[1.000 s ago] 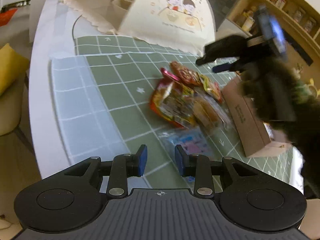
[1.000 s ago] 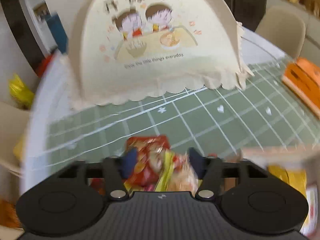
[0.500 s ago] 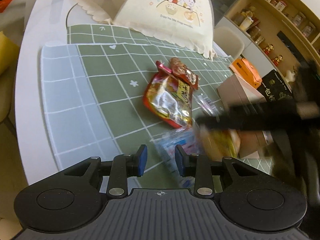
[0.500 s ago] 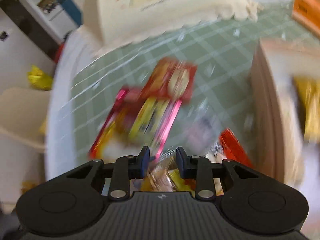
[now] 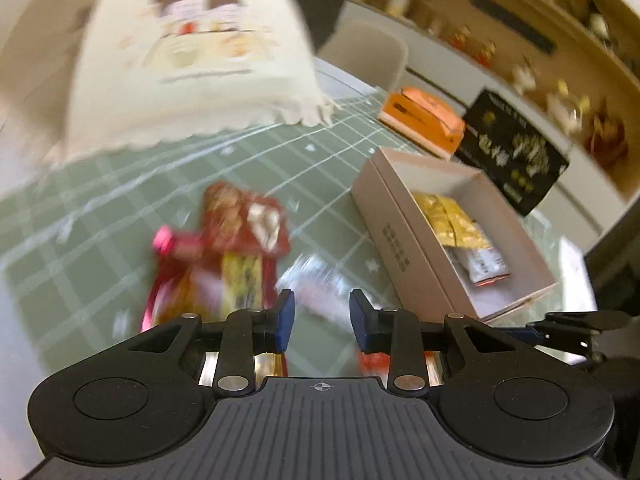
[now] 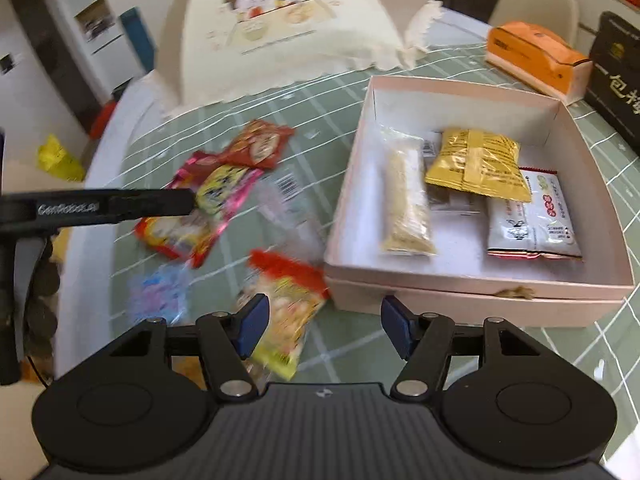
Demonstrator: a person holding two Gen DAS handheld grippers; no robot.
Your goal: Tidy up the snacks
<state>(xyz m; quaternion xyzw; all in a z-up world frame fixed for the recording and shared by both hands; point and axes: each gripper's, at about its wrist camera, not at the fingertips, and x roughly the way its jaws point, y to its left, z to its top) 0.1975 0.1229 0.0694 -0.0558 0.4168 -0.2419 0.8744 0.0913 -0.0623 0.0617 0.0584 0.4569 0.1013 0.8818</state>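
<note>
My right gripper (image 6: pixel 324 328) hovers at the front left corner of the pale pink box (image 6: pixel 440 304), its jaws opening. A blurred red and yellow packet (image 6: pixel 284 300) lies loose by its left pad, outside the box, with neither pad pressing on it. In the box lie a long beige packet (image 6: pixel 406 200), a yellow packet (image 6: pixel 476 164) and a white and red packet (image 6: pixel 532 216). My left gripper (image 5: pixel 322 320) hangs over the snack pile, jaws a little apart with nothing between them. Below it lie a red packet (image 5: pixel 244 216), a pink-edged packet (image 5: pixel 200 284) and a clear packet (image 5: pixel 320 284).
A green checked mat (image 6: pixel 312 92) covers the table. A cream food cover (image 6: pixel 288 28) stands at the back, with an orange box (image 6: pixel 532 56) and a black box (image 6: pixel 616 76) behind the pink box. A blue and pink packet (image 6: pixel 160 288) lies near the table's left edge.
My right gripper swung from the pile over to the box and its jaws came off the red and yellow packet. My left gripper moved in over the pile and rolled.
</note>
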